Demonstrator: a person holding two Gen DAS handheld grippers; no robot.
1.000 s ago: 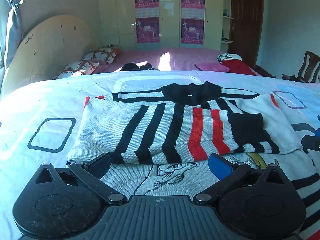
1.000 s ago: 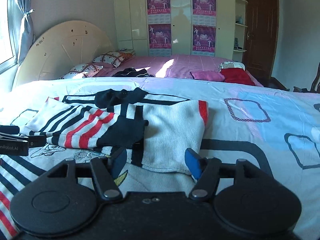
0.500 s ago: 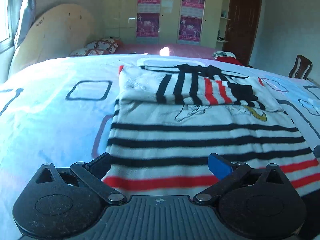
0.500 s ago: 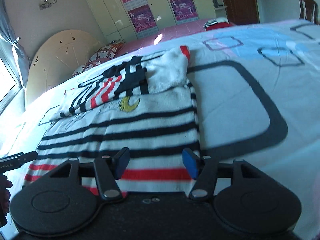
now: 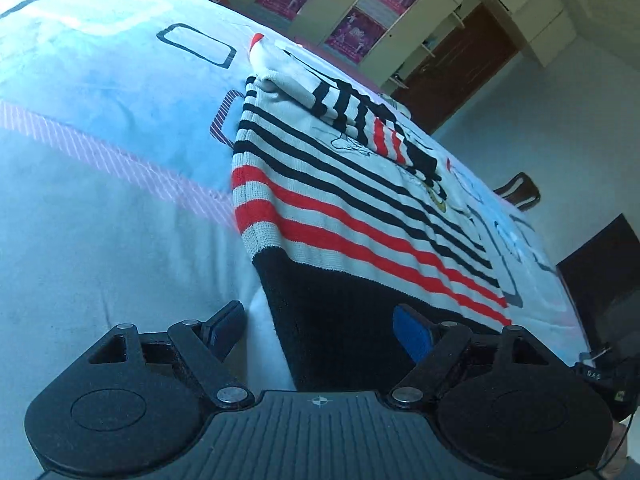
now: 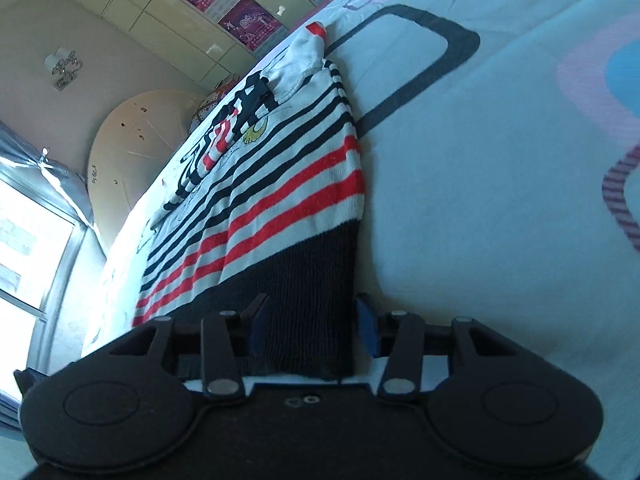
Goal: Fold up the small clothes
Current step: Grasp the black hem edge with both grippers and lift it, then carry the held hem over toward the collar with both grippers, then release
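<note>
A small knitted sweater [image 5: 344, 200] with black and red stripes and a black hem lies flat on the bed, its sleeves folded across the chest. My left gripper [image 5: 320, 332] is open, its jaws either side of the hem's left corner. In the right wrist view the same sweater [image 6: 256, 208] runs away from the camera. My right gripper [image 6: 312, 328] is open, its jaws either side of the hem's right corner. Both views are tilted.
The bedsheet [image 5: 100, 184] is pale blue and white with dark square outlines. A round headboard [image 6: 136, 148], a window [image 6: 28, 240] and wardrobe doors with posters [image 5: 360, 28] stand beyond. A dark door [image 5: 452, 68] and a chair [image 5: 520, 196] are at the right.
Both grippers have pulled back from the folded sleeves down to the sweater's black hem and have tilted. The sweater has not moved.
</note>
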